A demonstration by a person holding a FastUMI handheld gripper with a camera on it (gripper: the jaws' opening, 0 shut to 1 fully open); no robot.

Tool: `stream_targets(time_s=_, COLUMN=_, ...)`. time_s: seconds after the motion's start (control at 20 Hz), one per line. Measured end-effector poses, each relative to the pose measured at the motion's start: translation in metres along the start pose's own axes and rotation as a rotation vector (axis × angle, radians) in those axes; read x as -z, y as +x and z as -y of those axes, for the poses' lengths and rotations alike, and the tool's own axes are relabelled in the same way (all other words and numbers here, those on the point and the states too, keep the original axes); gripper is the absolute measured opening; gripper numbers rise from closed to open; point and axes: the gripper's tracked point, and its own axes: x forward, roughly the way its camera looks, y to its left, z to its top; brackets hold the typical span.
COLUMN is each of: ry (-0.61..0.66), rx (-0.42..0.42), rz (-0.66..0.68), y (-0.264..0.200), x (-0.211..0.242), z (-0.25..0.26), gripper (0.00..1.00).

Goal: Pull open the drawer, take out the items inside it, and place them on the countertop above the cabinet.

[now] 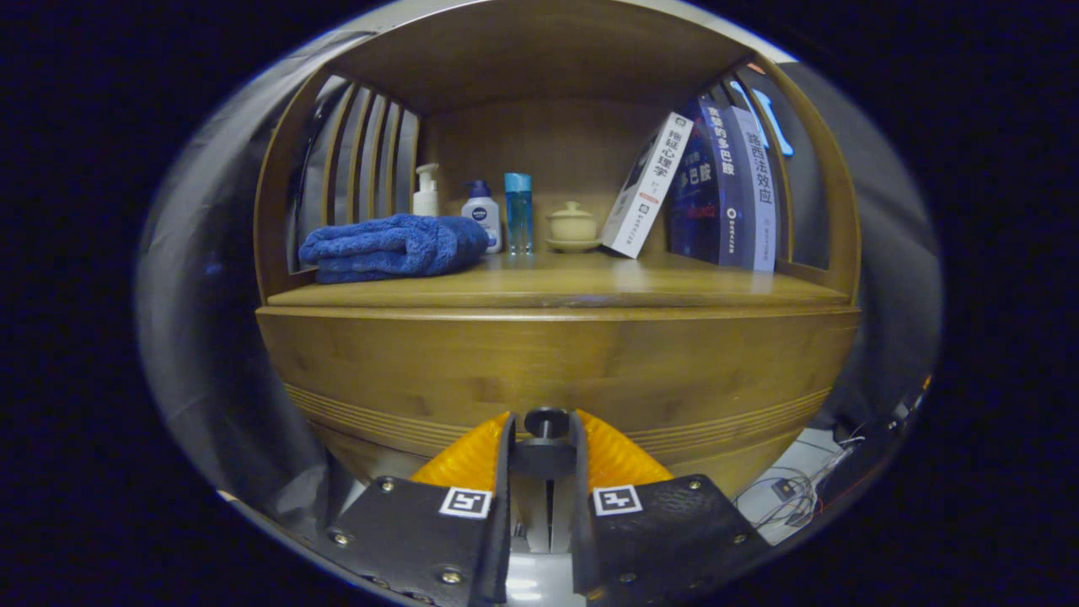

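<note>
I face a wooden cabinet (556,362) whose countertop (556,291) carries a blue towel (392,246) at left and books (716,190) at right. My gripper (546,438) pinches the drawer's dark knob (546,421), squared up for pulling; the drawer front (472,371) looks closed.

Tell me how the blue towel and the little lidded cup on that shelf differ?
The blue towel is soft, folded and lies flat; the lidded cup is hard, cream-coloured and stands upright on a saucer. The towel sits nearer the shelf's front, the cup further back. Both rest on the countertop above the drawer knob that the gripper pinches.
</note>
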Motion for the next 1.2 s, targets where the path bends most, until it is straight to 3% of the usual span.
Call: stream_targets(time_s=1.2, ry=0.052, rx=0.018, rz=-0.042, y=-0.135, x=0.046, z=-0.004, gripper=0.30)
